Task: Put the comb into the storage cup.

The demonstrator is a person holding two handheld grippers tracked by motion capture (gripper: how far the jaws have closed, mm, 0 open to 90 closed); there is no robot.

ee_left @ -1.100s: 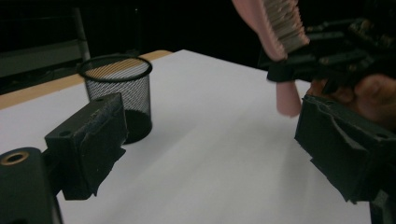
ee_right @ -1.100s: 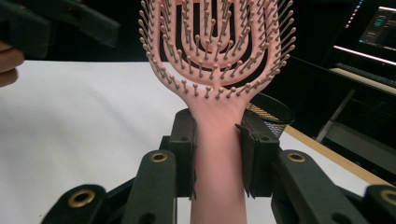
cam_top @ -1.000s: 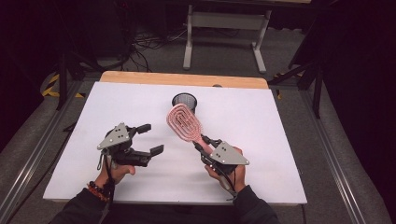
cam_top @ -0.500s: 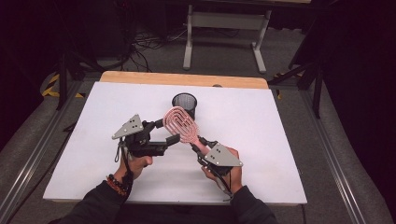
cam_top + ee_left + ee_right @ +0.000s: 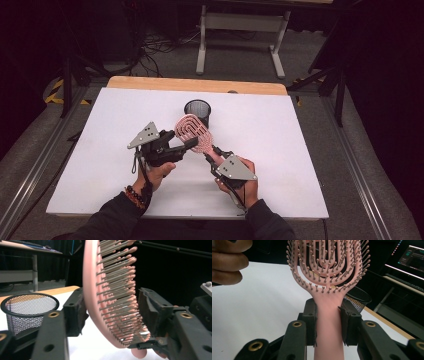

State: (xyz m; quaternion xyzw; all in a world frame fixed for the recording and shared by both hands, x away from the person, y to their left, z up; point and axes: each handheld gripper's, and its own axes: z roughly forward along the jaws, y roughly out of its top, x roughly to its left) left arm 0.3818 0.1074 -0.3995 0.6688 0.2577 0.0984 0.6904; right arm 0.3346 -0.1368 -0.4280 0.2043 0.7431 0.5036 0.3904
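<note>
A pink hairbrush (image 5: 194,132) is held up over the white table, bristles facing the left hand. My right gripper (image 5: 216,152) is shut on its handle (image 5: 328,327), pads pressed on both sides in the right gripper view (image 5: 328,322). My left gripper (image 5: 179,140) reaches in from the left, and its jaws have just been closing around the brush head (image 5: 110,302). In the left gripper view (image 5: 112,312) one pad sits at the brush's back, while the other stands just off the bristle tips. A black mesh cup (image 5: 197,111) stands upright right behind the brush.
The white table top (image 5: 300,150) has bare room left, right and in front of the hands. A wooden strip (image 5: 200,85) runs along its far edge. Beyond it are a metal stand's legs (image 5: 240,47) and cables on the floor.
My left gripper has moved right to the brush, and its jaws have narrowed around the brush head. The right gripper has kept its hold and tilted the head slightly left.
</note>
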